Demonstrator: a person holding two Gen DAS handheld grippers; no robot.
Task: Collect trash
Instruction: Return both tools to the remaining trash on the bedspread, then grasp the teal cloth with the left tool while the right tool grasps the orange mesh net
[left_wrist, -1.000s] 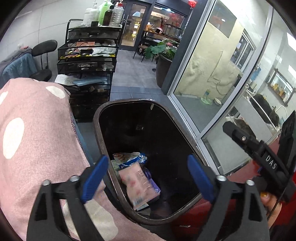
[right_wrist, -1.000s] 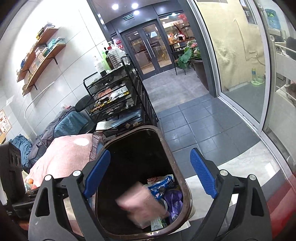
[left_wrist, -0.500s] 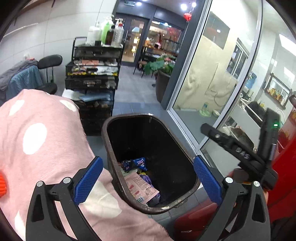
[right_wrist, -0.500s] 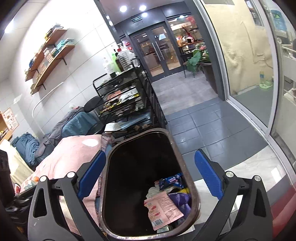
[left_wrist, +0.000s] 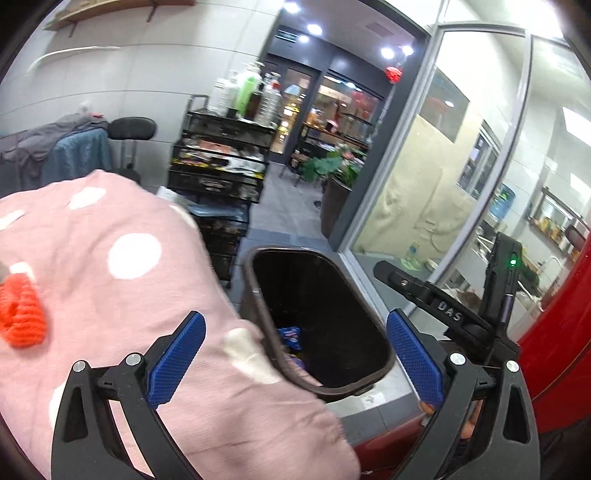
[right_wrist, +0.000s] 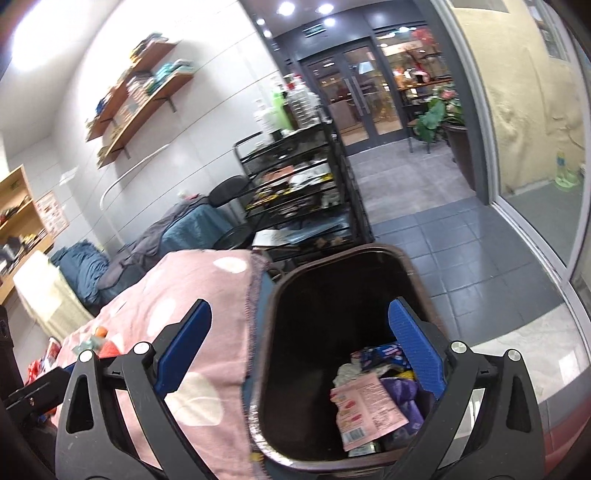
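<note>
On my left, the pink white-spotted fleece blanket (left_wrist: 122, 295) lies draped right against the dark brown plastic trash bin (left_wrist: 258, 317). My left gripper (left_wrist: 293, 363) hangs above its rim, blue pads wide apart, holding nothing. My right gripper (right_wrist: 299, 350) is likewise spread and empty over the bin's mouth. Inside, at the bottom, lie the pink printed plastic wrapper (right_wrist: 365, 410), a blue snack packet (right_wrist: 380, 354) and a purple foil bag (right_wrist: 400, 398). Such wrappers look light, thin, crinkly and slippery; I judge pinching a flat edge firmly would grip best.
</note>
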